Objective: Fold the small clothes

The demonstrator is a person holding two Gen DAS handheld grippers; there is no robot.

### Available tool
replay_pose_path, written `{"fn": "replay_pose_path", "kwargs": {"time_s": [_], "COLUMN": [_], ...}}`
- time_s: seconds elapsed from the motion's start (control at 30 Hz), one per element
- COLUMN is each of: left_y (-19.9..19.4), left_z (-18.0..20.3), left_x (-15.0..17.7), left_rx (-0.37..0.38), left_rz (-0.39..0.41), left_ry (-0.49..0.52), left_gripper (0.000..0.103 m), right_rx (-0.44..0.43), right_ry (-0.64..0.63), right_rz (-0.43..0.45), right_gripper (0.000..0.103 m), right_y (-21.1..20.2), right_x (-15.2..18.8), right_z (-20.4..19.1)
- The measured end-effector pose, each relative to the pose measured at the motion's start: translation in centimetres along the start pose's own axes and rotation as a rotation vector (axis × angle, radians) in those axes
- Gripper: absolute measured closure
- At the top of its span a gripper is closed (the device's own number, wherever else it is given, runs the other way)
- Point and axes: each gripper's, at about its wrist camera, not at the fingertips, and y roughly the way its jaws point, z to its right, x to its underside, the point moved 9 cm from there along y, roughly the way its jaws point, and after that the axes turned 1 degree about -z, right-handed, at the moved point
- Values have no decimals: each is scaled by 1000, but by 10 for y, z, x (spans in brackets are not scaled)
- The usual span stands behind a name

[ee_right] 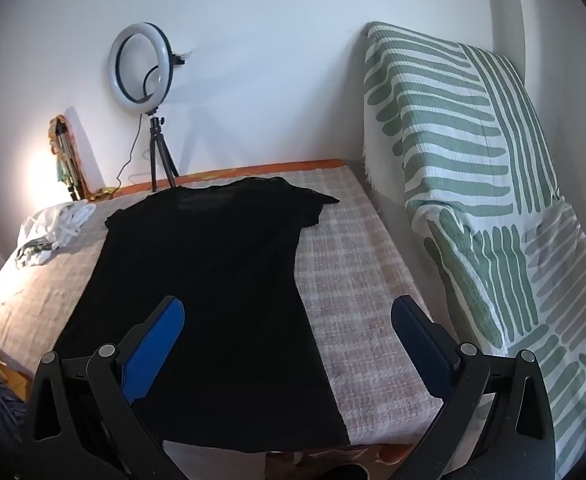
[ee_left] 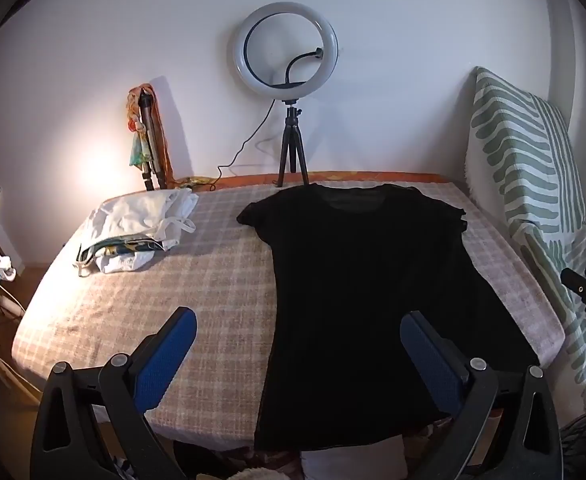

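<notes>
A pale, bare wall closed the room behind a table spread with a beige-and-white checked woven cloth, and a chair draped in a white throw with green brush stripes stood at the table's right side. No brand or label could be read anywhere; a few pale letters on a black clamp at the right edge of the left wrist view were too small to make out. A black short-sleeved T-shirt lay flat on the cloth, collar toward the wall, hem hanging over the near edge. The left gripper hung above the shirt's left edge with its blue-padded jaws spread wide and empty, one finger over the cloth, the other over the shirt. The right gripper hung likewise wide and empty across the shirt's right edge. A heap of white garments sat at the far left corner, well apart from the shirt. A white ring light on a small black tripod stood against the wall just behind the collar.
</notes>
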Motion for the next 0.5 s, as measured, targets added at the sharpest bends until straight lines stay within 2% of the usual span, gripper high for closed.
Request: {"fn": "replay_pose_path", "kwargs": {"time_s": [0.03,0.27,0.5], "left_y": [-1,7,-8], "left_z": [-1,-8,-7], "left_x": [-1,-8,-8], "left_rx": [0,-7,-11], "left_rz": [6,-1,42], "left_ry": [0,-25,-31], "left_gripper": [0,0,0], "right_rx": [-24,-19,-4], "right_ry": [36,9,-12], "right_rz": [-9,7,23], "right_gripper": [0,0,0], "right_y": [0,-2,-9], "right_x": [0,-7,-12], "right_z": [0,-3,-8]}}
